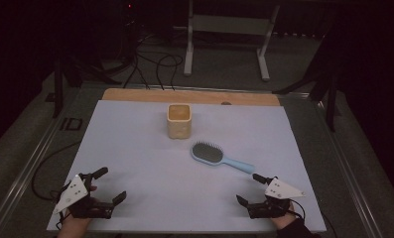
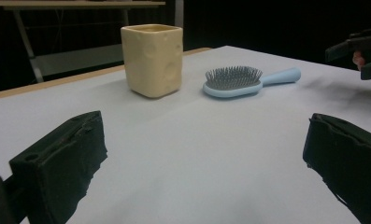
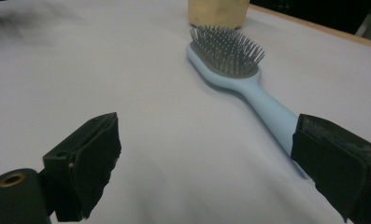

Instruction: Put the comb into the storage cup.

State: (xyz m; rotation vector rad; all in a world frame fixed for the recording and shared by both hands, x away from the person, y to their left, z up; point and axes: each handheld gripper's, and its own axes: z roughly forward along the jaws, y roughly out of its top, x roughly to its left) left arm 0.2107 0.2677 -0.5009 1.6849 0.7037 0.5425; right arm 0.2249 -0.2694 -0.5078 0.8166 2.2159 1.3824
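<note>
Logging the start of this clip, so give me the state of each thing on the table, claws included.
Cup: upright, mouth up, standing apart from the brush.
Hairbrush: lying flat, bristles up, handle toward the right claw, not gripped.
Left claw: open, holding nothing, low over the sheet.
Right claw: open, holding nothing, one jaw close to the handle's end.

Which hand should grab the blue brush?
Probably the right gripper: its jaws are open and the hairbrush handle ends right beside it. The left gripper is farther away.

Near sheet (image 1: pixel 150 188) open; cup (image 1: pixel 179 121), hairbrush (image 1: pixel 219 156) beyond.
</note>
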